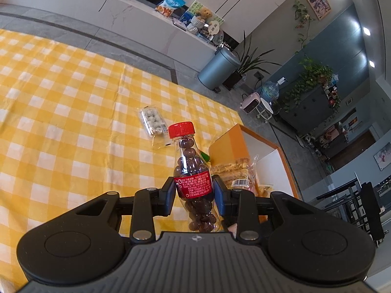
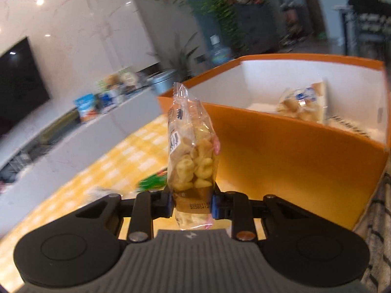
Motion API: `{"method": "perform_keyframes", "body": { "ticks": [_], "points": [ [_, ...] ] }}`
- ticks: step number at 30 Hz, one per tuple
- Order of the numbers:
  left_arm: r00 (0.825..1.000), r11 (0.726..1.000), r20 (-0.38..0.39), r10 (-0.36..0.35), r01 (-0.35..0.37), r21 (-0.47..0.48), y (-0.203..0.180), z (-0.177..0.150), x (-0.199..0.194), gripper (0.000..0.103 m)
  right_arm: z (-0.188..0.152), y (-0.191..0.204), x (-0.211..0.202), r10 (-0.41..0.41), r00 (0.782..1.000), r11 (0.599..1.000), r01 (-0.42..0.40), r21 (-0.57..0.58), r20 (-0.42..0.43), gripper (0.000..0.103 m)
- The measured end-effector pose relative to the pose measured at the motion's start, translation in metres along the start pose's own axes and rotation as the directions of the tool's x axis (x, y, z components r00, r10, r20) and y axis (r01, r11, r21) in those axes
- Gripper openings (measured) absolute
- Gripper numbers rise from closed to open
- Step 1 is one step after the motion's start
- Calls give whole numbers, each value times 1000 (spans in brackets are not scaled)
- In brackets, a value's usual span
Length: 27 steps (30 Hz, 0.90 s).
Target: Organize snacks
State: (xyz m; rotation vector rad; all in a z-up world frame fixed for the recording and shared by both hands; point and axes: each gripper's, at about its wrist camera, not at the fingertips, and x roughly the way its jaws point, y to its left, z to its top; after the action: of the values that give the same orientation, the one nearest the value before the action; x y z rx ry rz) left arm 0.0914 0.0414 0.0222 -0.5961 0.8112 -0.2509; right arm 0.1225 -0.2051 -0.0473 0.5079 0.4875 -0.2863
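Orange cardboard is my landmark: the box (image 2: 293,151) sits just ahead of my right gripper (image 2: 191,206), whose jaws are pinched on a clear bag of yellow puffed snacks (image 2: 193,161), held upright so it can likely clear the near wall and join the packet (image 2: 303,102) already inside. My left gripper (image 1: 195,195) clamps the red-capped bottle of chocolate beans (image 1: 193,171) at its label, beside the box, probably waiting its turn, while a small packet of pale sweets (image 1: 152,120) lies on the checked cloth (image 1: 61,97) farther from the box.
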Motion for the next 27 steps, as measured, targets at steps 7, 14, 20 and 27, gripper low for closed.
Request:
{"method": "perform_keyframes", "body": {
  "ticks": [7, 14, 20, 27],
  "points": [
    [1000, 998, 26, 15, -17, 56, -32, 5, 0, 37, 62, -29, -30, 163, 986, 983, -165, 81, 22, 26],
    [990, 977, 45, 133, -138, 162, -77, 10, 37, 37, 154, -76, -23, 192, 981, 980, -192, 60, 7, 26],
    [991, 967, -5, 137, -133, 220, -106, 17, 81, 37, 204, -79, 21, 133, 978, 956, -170, -241, -160, 26],
    [991, 957, -63, 114, -93, 273, -133, 20, 123, 37, 214, -93, 89, 151, 941, 958, -216, -191, -304, 26]
  ]
}}
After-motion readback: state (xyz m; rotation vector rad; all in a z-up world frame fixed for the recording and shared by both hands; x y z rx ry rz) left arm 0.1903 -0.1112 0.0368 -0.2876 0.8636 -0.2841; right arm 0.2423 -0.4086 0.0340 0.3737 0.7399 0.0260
